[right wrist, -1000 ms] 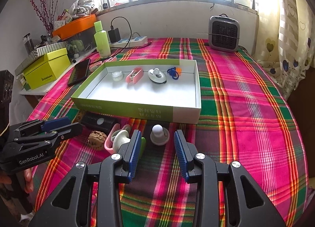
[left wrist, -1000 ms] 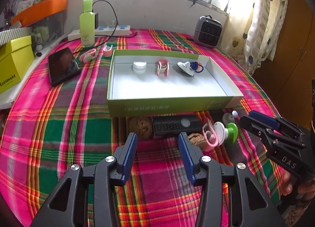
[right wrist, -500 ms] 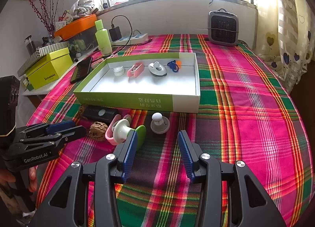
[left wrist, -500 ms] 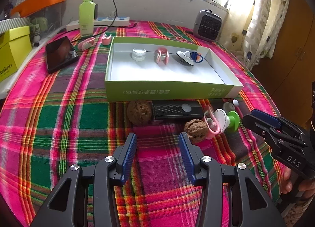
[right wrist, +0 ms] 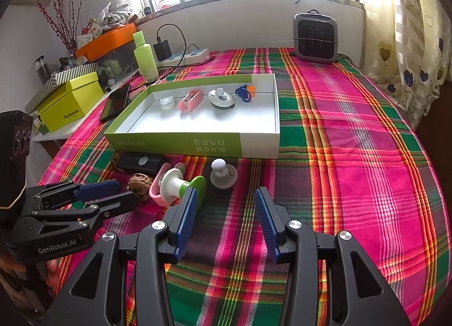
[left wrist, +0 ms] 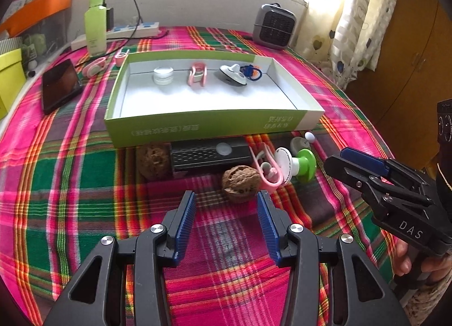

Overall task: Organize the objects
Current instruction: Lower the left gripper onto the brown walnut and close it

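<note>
The left tongs (left wrist: 226, 201) stood apart with nothing between the blue ribbed pads, held low over the plaid cloth (left wrist: 70, 173) that covered the surface. Just beyond their tips lay a walnut (left wrist: 240, 183), a little toward the right pad and not touched by either. Past it, to the right, a pink clip (left wrist: 269, 173) lay against a white-and-green knob (left wrist: 296, 166), and further right again sat a small grey stand with a white ball (left wrist: 301, 142). Straight ahead of the left tongs lay a black box with a grille (left wrist: 210, 153), with a second, darker walnut (left wrist: 154, 159) touching its left end.

The right tongs (right wrist: 224, 198) had just been opening and stood apart, empty. Their left pad was close beside the green end of the knob (right wrist: 180, 183); whether it touched could not be told. The grey stand (right wrist: 223, 174) sat just ahead between the pads' lines, apart from both.

Behind this loose row stood the green tray (left wrist: 209, 128), its near wall close against the black box. Along its far wall sat a white jar (left wrist: 163, 75), a pink clip holder (left wrist: 197, 74), a grey-and-white disc (left wrist: 233, 74) and a blue ring piece (left wrist: 250, 73). To the tray's left lay a dark phone (left wrist: 60, 85), with a green bottle (left wrist: 96, 26) and power strip (left wrist: 135, 30) further back. A grey heater (right wrist: 315, 37) stood at the far edge, right of the tray.
</note>
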{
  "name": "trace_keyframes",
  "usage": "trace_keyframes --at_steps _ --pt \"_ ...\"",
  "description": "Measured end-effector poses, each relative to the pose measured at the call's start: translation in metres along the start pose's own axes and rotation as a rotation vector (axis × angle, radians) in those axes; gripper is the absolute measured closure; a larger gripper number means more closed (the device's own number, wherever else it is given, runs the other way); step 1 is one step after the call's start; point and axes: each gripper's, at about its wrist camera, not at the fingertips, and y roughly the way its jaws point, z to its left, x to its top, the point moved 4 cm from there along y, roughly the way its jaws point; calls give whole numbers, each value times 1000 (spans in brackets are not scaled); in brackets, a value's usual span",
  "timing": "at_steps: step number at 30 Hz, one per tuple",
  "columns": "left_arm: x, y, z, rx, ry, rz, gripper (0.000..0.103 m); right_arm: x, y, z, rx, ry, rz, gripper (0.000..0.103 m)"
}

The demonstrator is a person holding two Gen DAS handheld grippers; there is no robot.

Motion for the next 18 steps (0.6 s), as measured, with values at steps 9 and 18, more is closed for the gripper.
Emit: trace_keyframes --at_steps 9,18 --pt "7 10 -6 18 7 4 60 -2 0 -6 7 11 4 59" --pt "10 12 -3 10 -23 -9 61 -2 2 -4 10 7 13 59"
